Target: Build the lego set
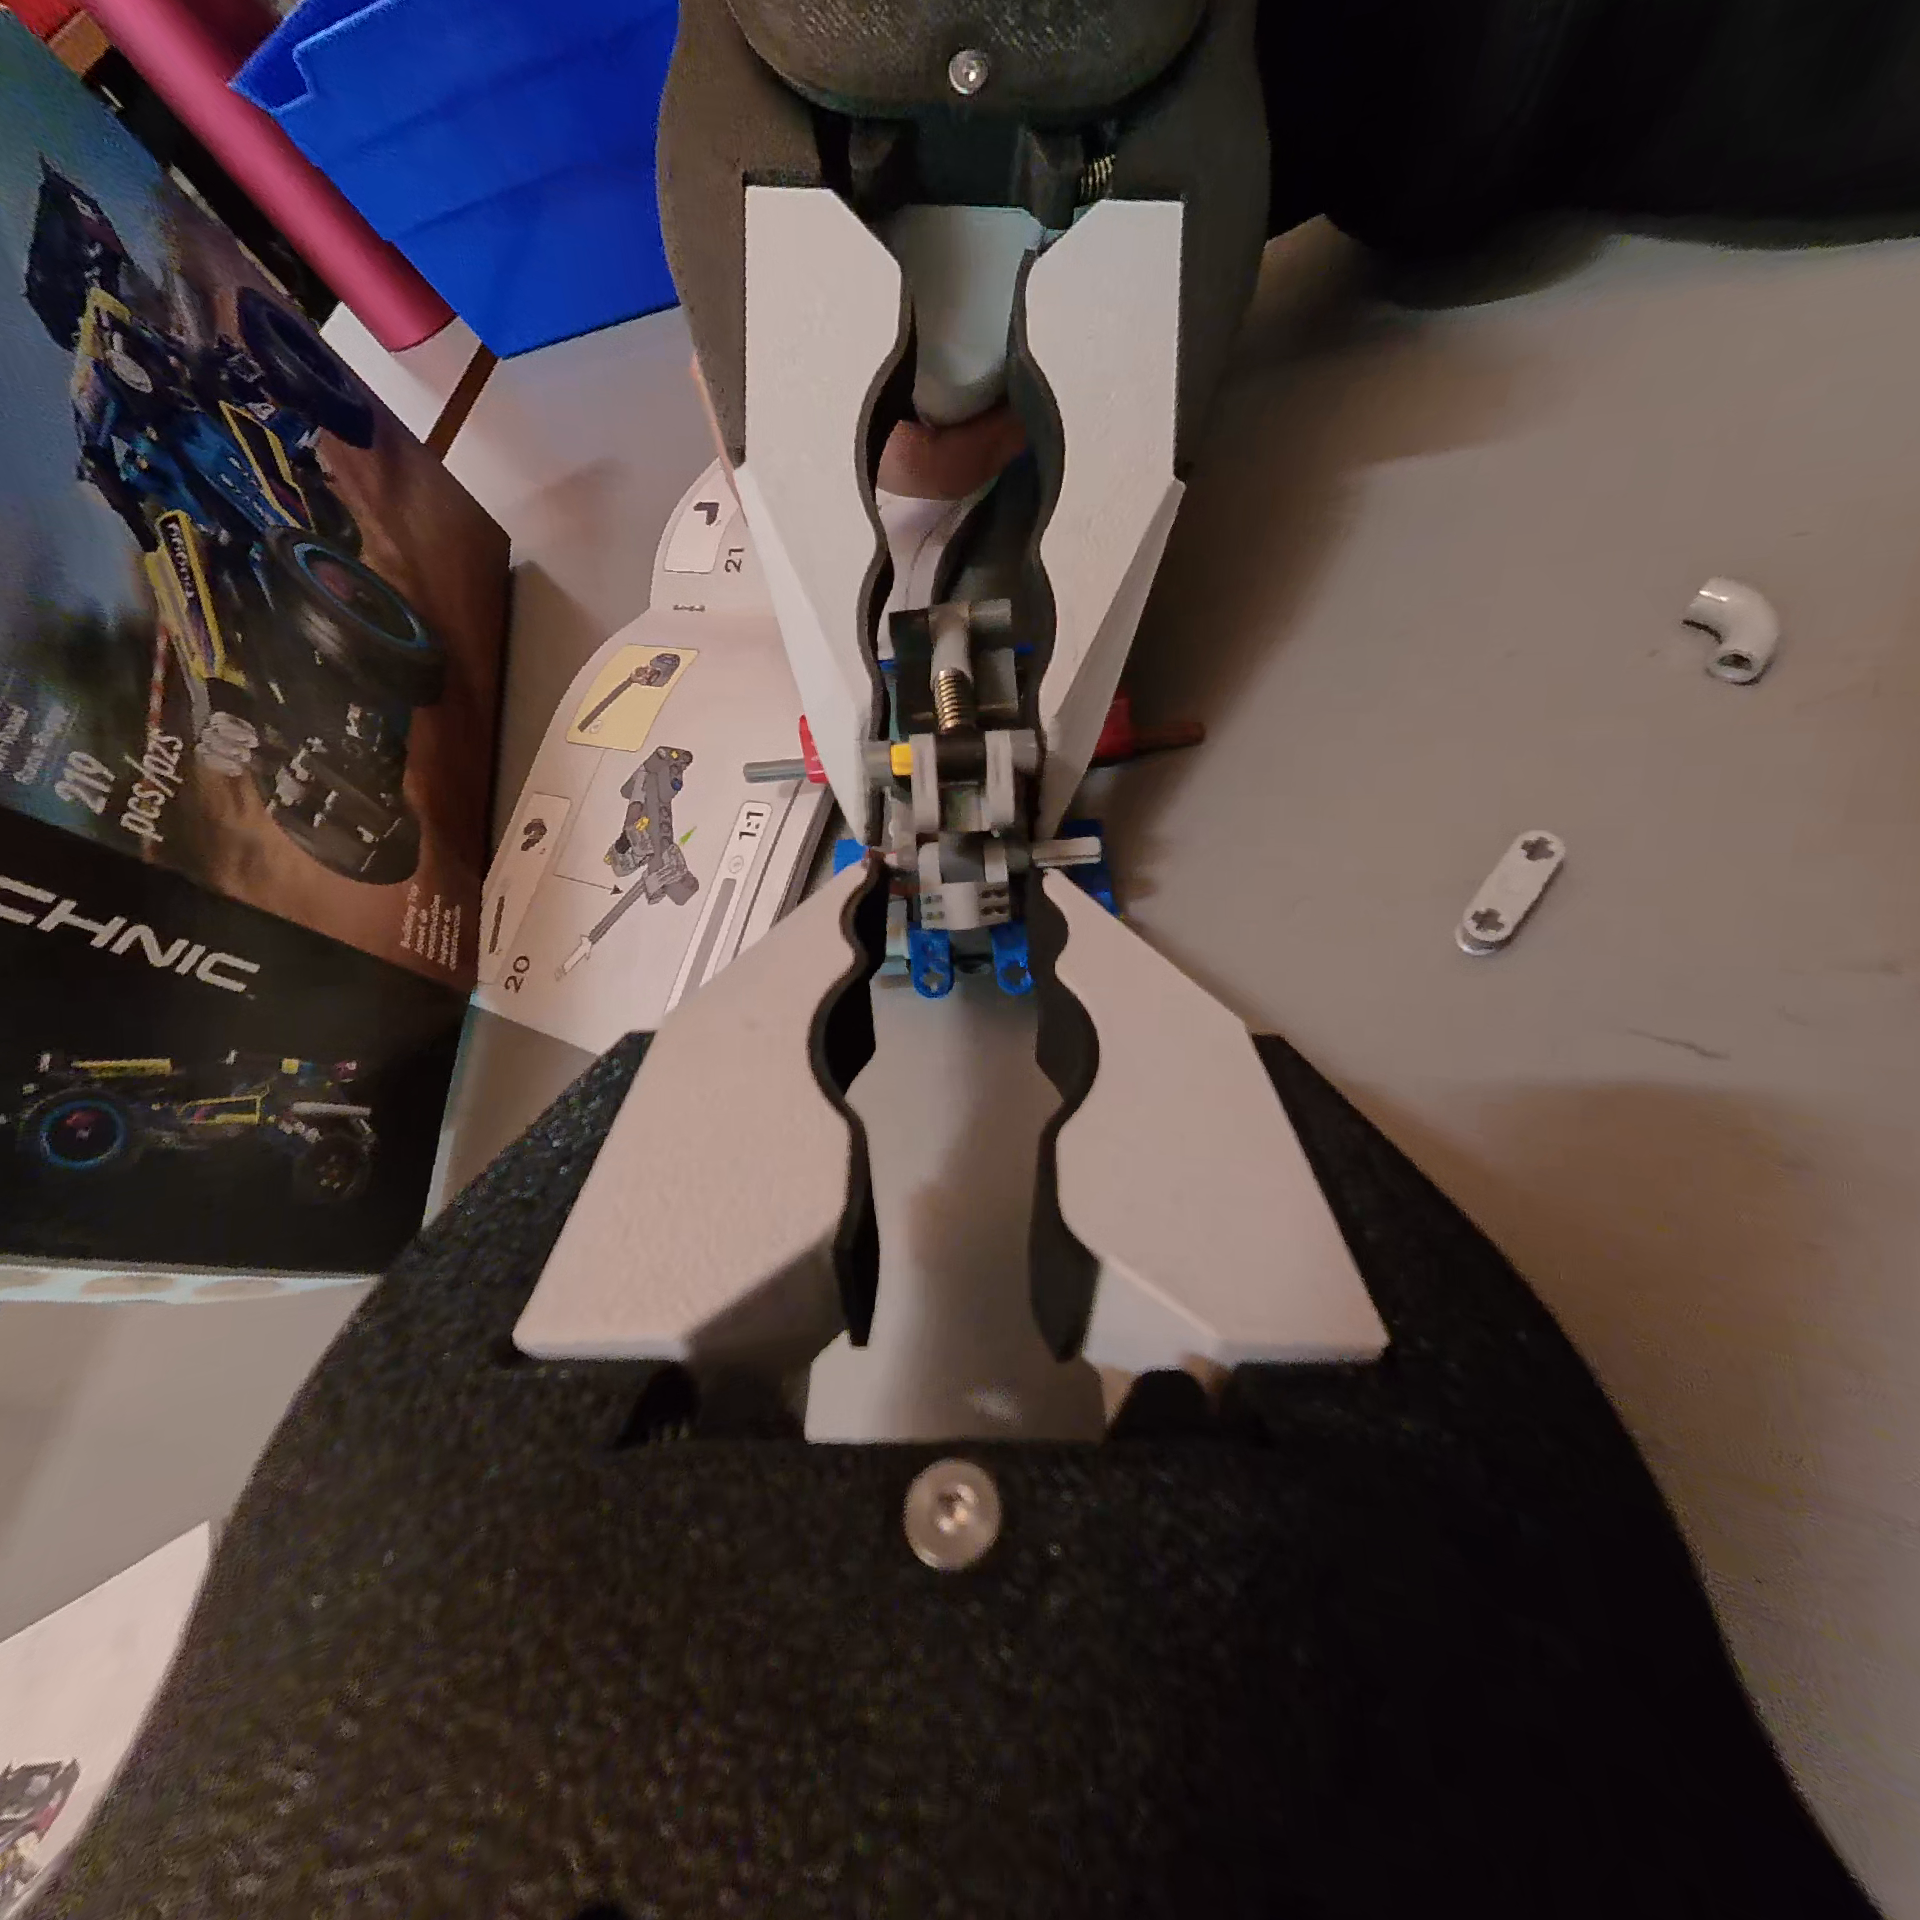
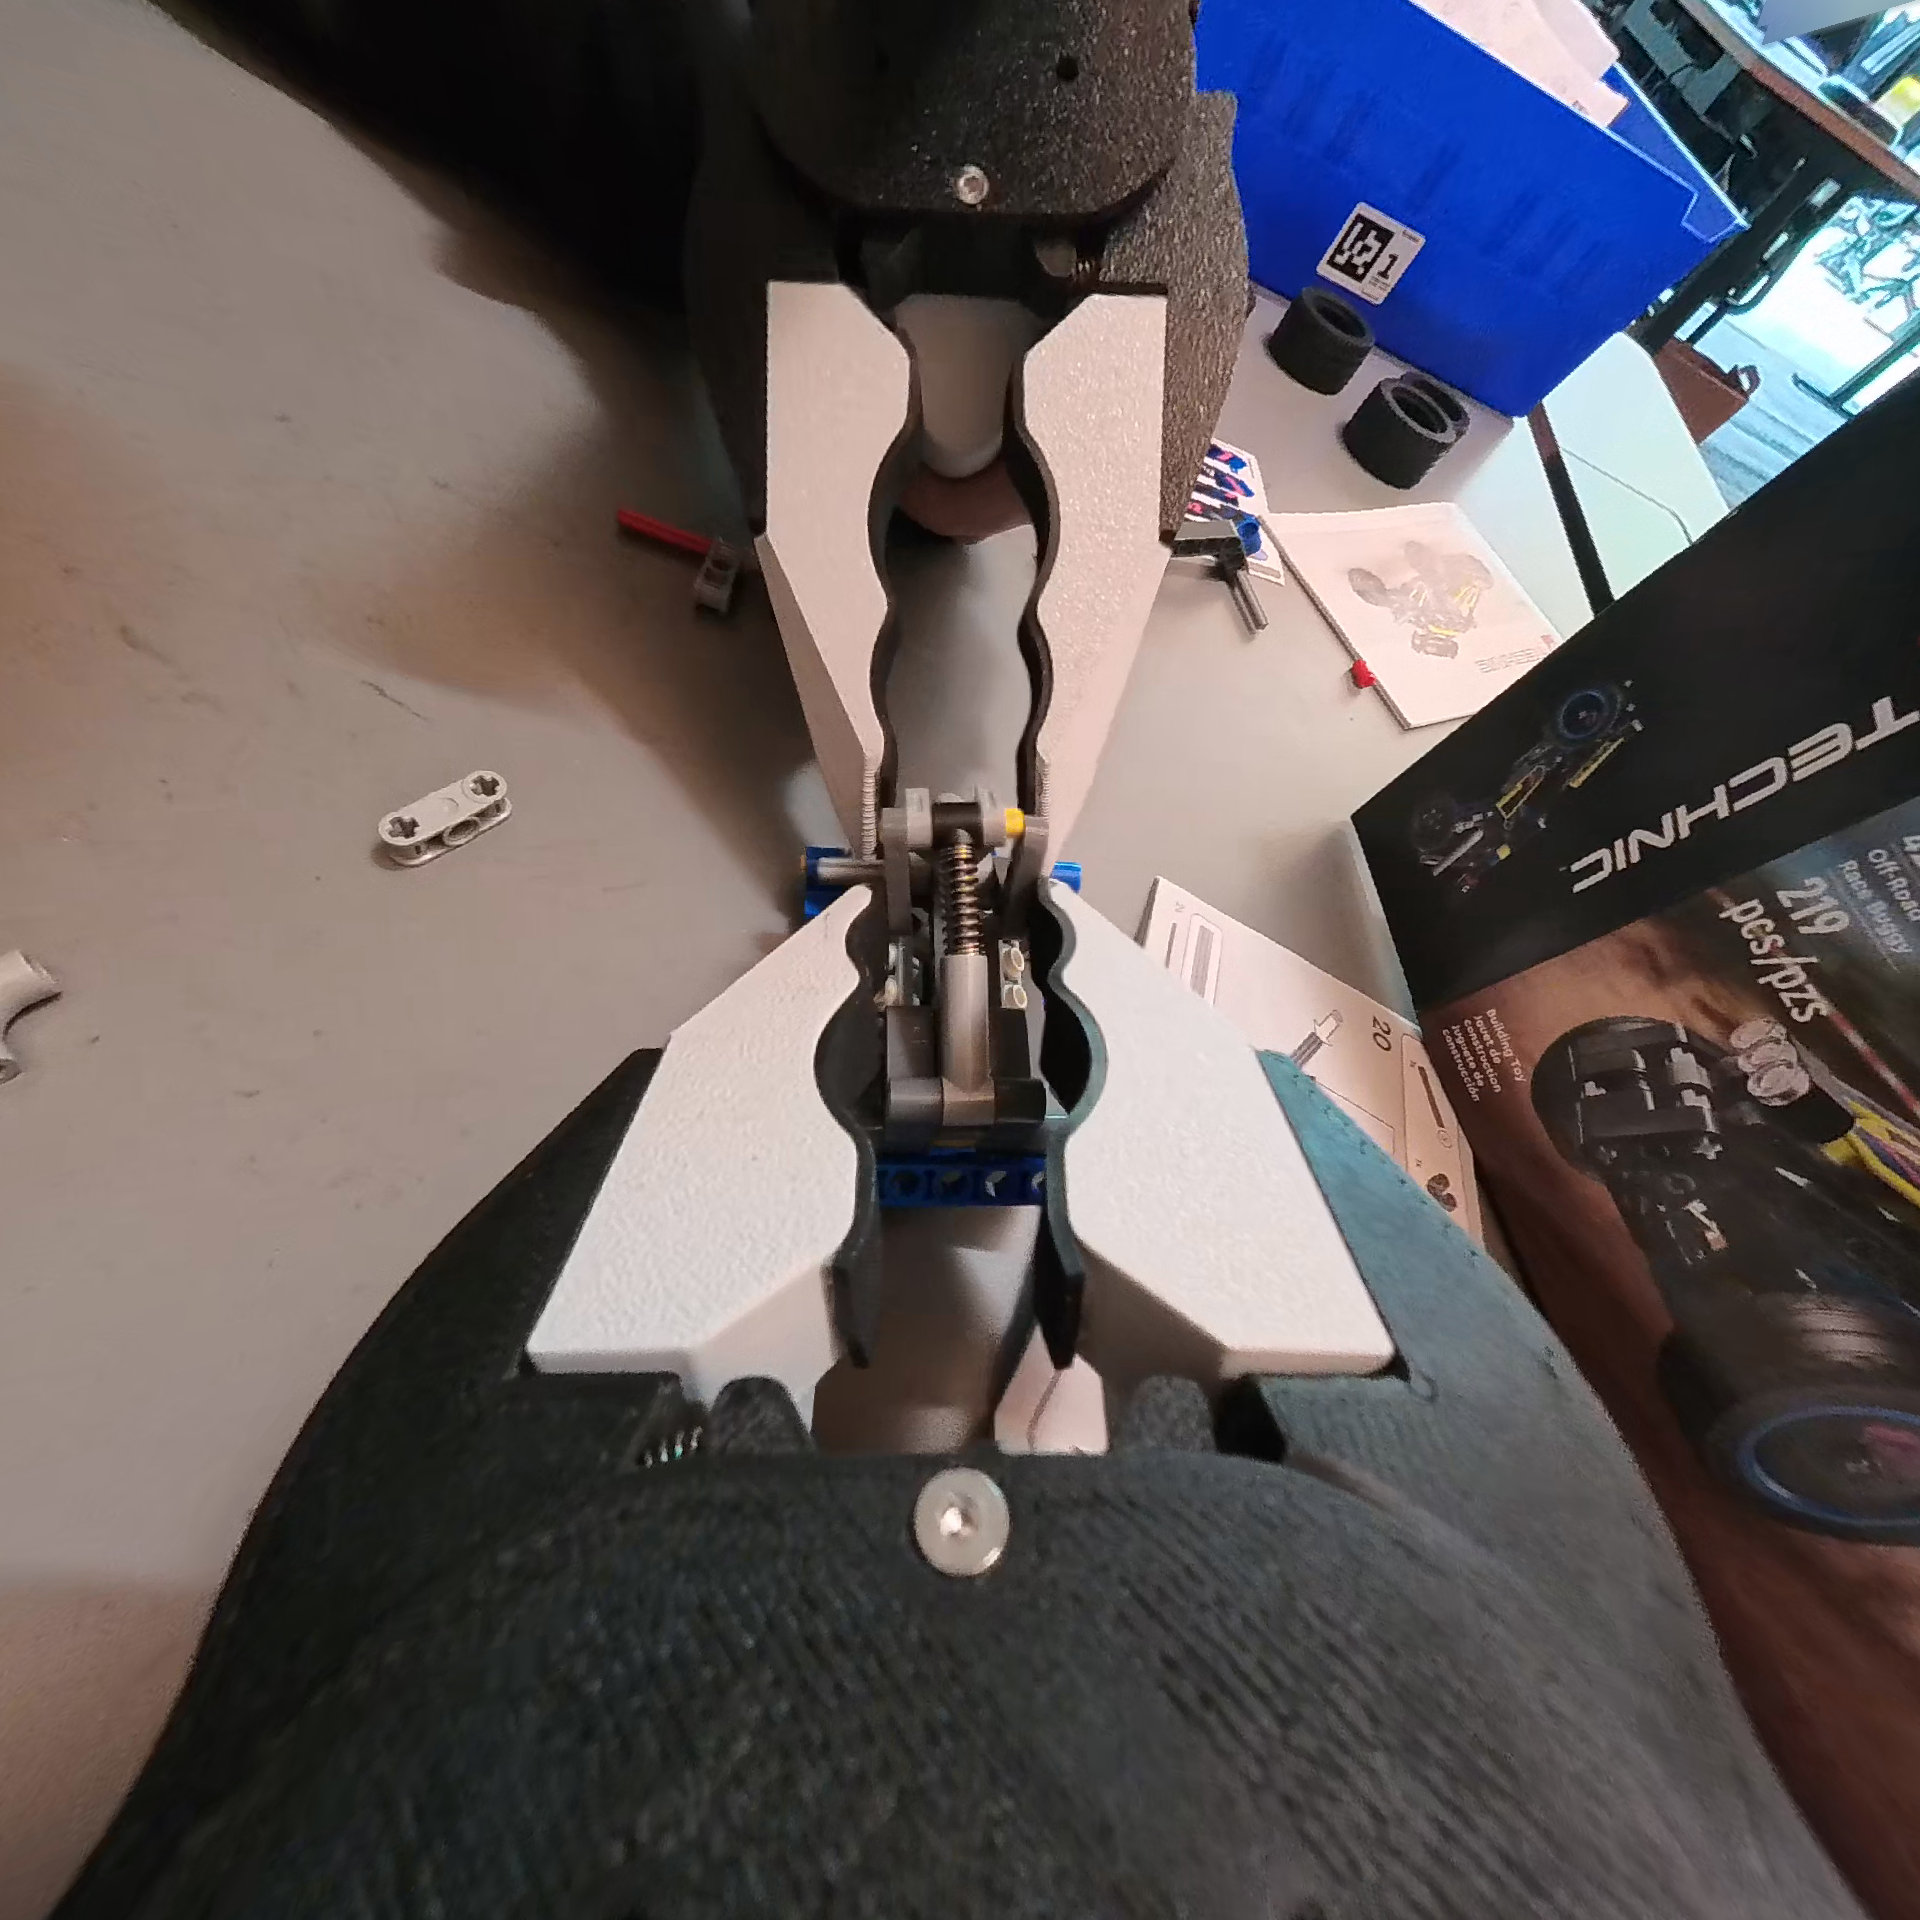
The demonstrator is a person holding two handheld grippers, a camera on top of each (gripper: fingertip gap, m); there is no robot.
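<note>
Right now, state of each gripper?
Left gripper: tips flank the brick assembly, grip cannot be told.
Right gripper: closed on the brick assembly.

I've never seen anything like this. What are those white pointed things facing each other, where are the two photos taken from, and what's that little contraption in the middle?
The white pointed parts are the fingers of two hand-held grippers; no robot arm is involved. Each gripper carries a camera looking along its own fingers, so each picture shows its own gripper at the bottom and the other one opposite. The left gripper and the right gripper meet tip to tip on a small toy-brick assembly of grey, black and blue parts with a metal spring. The right fingers close on its sides; the left's grip is harder to judge. On the grey table lie a grey link piece, a white elbow piece, an instruction booklet, the kit's box, two black tyres and a blue bin.
</note>
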